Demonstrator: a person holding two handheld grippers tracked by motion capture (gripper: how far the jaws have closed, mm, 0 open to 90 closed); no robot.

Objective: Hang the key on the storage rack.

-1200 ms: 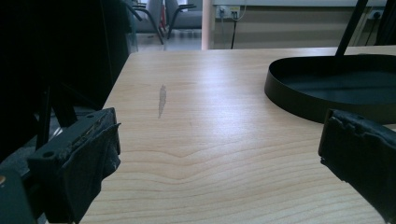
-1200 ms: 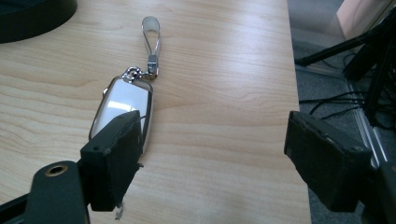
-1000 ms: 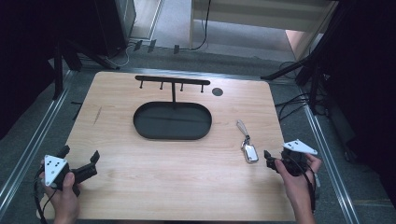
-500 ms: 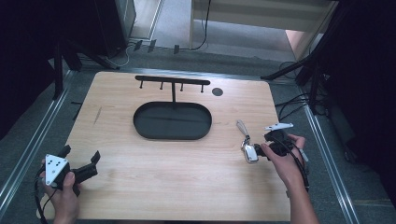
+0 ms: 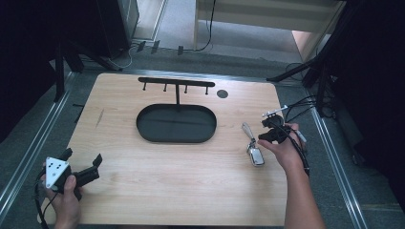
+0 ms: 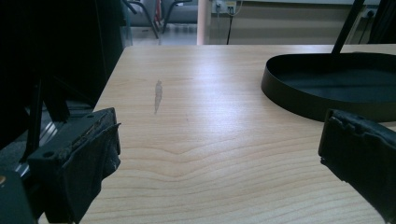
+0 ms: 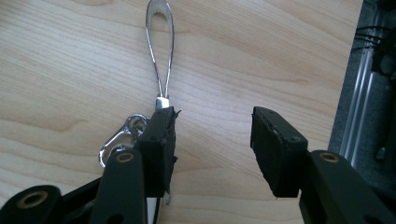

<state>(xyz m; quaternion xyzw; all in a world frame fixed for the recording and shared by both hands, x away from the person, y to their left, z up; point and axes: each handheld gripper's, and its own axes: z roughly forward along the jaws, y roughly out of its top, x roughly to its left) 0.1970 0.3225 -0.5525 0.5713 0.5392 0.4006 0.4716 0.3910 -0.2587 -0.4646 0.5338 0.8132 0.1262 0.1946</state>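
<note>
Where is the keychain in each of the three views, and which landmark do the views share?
High view: the keychain lies right of the tray, beside the right gripper.
Left gripper view: not in it.
Right gripper view: upper left, its loop beyond the left jaw.
Shared landmark: the wooden table.

You face pale wooden tabletop (image 5: 157,176), glare on grain. Grey concrete floor (image 5: 248,43) beyond, black cables (image 5: 205,28) trailing, beige cabinet (image 5: 267,12) behind, dark surroundings either side.
</note>
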